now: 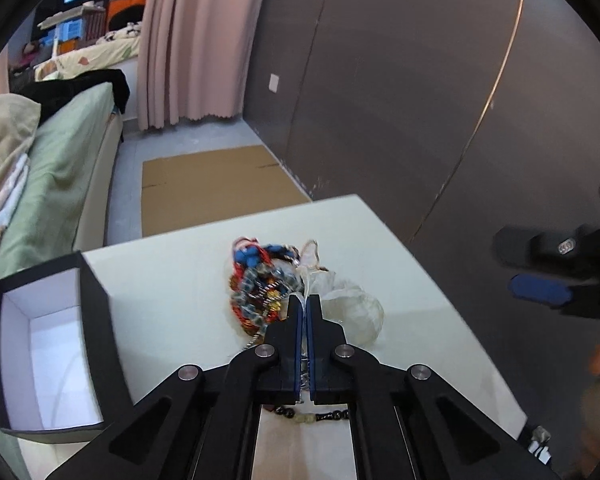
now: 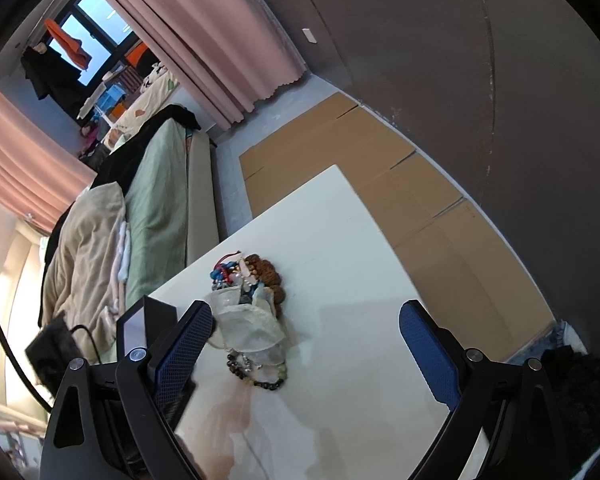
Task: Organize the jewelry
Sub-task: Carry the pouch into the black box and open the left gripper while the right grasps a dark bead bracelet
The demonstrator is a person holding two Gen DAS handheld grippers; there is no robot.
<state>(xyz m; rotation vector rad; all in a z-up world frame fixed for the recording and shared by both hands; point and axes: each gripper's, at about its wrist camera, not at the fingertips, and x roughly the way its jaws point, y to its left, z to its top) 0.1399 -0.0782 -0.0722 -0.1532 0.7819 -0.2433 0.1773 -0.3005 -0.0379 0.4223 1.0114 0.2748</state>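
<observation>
White table (image 1: 172, 304) bearing tangled jewelry pile (image 1: 260, 288): left gripper (image 1: 304, 312) pinched closed at it, right gripper (image 2: 304, 344) spread wide.

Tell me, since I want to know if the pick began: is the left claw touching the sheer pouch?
Touching. In the left wrist view the left claw is closed with its tips pinching a fold of the sheer pouch beside the bead pile.

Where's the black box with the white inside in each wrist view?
Left wrist: black box at lower left, on the white table's left edge, open top facing the camera.
Right wrist: black box at lower left, partly behind a blue finger pad.
Shared landmark: jewelry pile mid-table.
</observation>
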